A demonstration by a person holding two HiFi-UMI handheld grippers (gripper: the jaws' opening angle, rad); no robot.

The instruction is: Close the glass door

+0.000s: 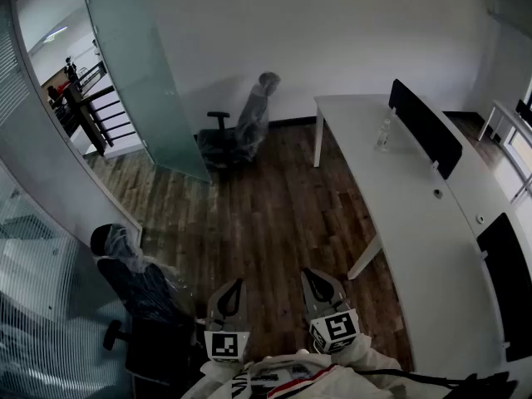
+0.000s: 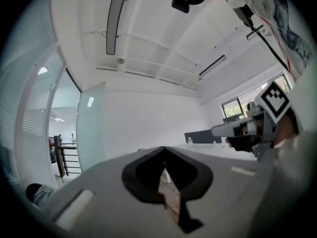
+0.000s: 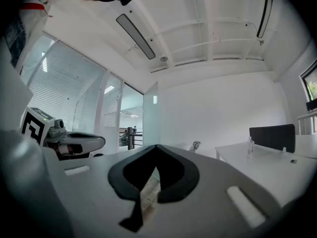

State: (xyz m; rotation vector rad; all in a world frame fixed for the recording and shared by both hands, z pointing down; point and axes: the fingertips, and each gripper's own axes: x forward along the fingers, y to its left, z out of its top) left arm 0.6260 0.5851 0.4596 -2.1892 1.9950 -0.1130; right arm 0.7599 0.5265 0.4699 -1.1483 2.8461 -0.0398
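- No legible words, brand names or numbers in any of the three views.
- Black-and-white square coded marker (image 1: 227, 345) on the cube of the left gripper (image 1: 233, 293): blocky pattern only, no letters or digits.
- Second square coded marker (image 1: 337, 328) on the cube of the right gripper (image 1: 315, 284): likewise pattern only.
- Red and dark print on the white sleeve (image 1: 287, 382): too small and blurred to read.

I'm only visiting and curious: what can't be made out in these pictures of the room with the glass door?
Glass door, head view: handle too small to find.
Bottle on the desk, head view: label too small.
Far chair, head view: plastic wrap hides its back.
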